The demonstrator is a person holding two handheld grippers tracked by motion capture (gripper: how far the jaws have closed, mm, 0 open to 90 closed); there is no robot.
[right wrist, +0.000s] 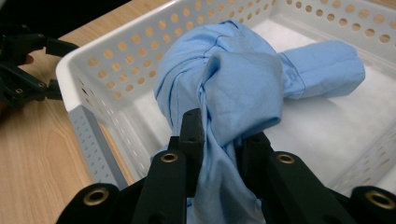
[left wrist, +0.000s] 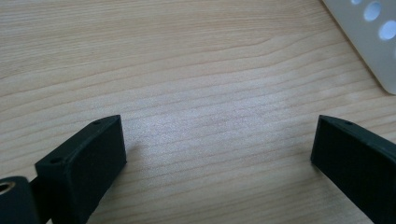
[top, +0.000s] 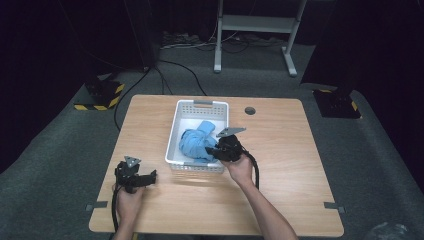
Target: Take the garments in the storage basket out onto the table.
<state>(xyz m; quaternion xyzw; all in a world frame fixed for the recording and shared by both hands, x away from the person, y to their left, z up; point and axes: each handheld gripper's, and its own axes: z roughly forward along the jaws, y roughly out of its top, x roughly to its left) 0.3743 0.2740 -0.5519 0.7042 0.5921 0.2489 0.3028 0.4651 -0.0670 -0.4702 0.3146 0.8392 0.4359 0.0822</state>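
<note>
A crumpled light blue shirt (top: 197,140) lies in a white perforated basket (top: 202,105) at the middle of the wooden table. My right gripper (top: 216,150) reaches over the basket's near right corner. In the right gripper view my right gripper (right wrist: 223,140) is shut on a bunched fold of the blue shirt (right wrist: 233,79), the cloth pinched between its two black jaws. My left gripper (top: 150,176) rests low over the table at the front left, beside the basket. Its jaws stand wide apart, and my left gripper (left wrist: 219,144) has only bare wood between them.
The basket's corner (left wrist: 369,42) lies at the upper right of the left gripper view. A round cable hole (top: 250,110) sits in the table (top: 280,190) right of the basket. Beyond the table are a white desk frame (top: 255,30), cables and dark stands on the carpet.
</note>
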